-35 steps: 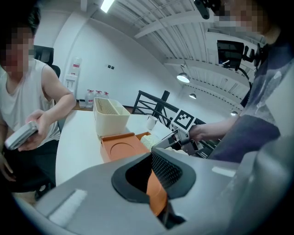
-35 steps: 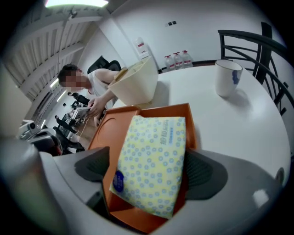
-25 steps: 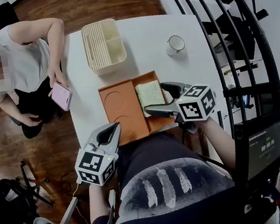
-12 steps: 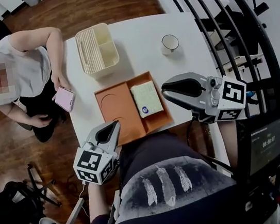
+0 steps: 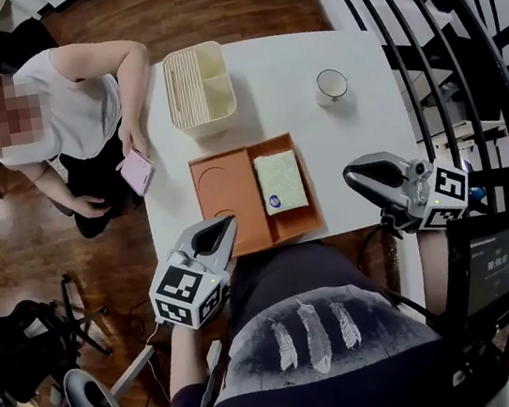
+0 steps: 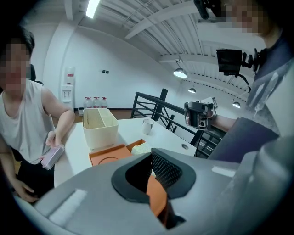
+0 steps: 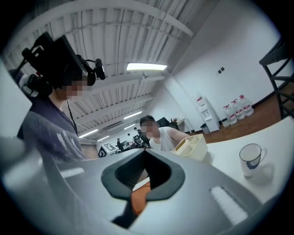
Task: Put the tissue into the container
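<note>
The tissue pack (image 5: 281, 182), pale green with a blue label, lies flat in the right compartment of the orange tray (image 5: 225, 197) on the white table. The ribbed cream container (image 5: 199, 87) stands behind the tray. My right gripper (image 5: 360, 175) hovers to the right of the tray, apart from the tissue, shut and empty. My left gripper (image 5: 223, 228) sits by the tray's front left corner, shut, holding nothing. The left gripper view shows the container (image 6: 98, 128), the tissue pack (image 6: 142, 148) and the tray (image 6: 110, 156) beyond the left gripper (image 6: 154, 160).
A white cup (image 5: 332, 87) stands at the table's back right. A seated person holds a pink phone (image 5: 136, 171) at the table's left edge. A black railing (image 5: 462, 72) runs close along the right. The right gripper view shows the cup (image 7: 251, 158) and container (image 7: 195, 146).
My right gripper drew back from over the tissue pack to the right of the tray and its jaws closed. The tissue pack stayed in the tray. The left gripper held its place.
</note>
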Available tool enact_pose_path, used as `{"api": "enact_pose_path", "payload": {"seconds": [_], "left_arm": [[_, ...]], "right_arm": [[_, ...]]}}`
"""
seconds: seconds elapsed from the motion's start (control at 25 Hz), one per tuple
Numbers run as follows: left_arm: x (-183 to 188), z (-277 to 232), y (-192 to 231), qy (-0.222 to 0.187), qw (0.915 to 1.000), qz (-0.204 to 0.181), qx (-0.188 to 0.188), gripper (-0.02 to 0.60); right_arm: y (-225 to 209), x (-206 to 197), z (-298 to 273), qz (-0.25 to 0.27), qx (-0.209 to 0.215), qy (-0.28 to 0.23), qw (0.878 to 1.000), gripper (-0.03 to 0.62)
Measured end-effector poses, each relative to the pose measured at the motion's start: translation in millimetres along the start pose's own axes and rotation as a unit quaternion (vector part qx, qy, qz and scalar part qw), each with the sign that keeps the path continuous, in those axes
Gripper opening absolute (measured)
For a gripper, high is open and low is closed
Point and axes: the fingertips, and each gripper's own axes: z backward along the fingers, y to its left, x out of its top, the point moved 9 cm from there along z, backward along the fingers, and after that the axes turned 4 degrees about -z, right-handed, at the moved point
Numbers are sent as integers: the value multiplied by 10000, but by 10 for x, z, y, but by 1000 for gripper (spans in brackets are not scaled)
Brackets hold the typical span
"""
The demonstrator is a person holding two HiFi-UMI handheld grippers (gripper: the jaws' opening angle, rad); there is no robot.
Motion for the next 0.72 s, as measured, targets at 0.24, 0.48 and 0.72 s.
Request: {"api": "enact_pose_path", "payload": {"seconds": [0.24, 0.48, 0.72], "left_arm": [[-54, 69, -33, 19, 9997, 86, 235, 14], [-97, 123, -87, -2, 9991, 158, 400, 14], [-108, 149, -85, -53, 9985, 198, 506, 14]], "right_arm": [[-153, -93, -9, -136, 187, 22, 9997, 2], [-227, -148, -38, -150, 265, 111, 9995, 2], [-291, -221, -89, -229, 296, 206, 9991, 3]]}}
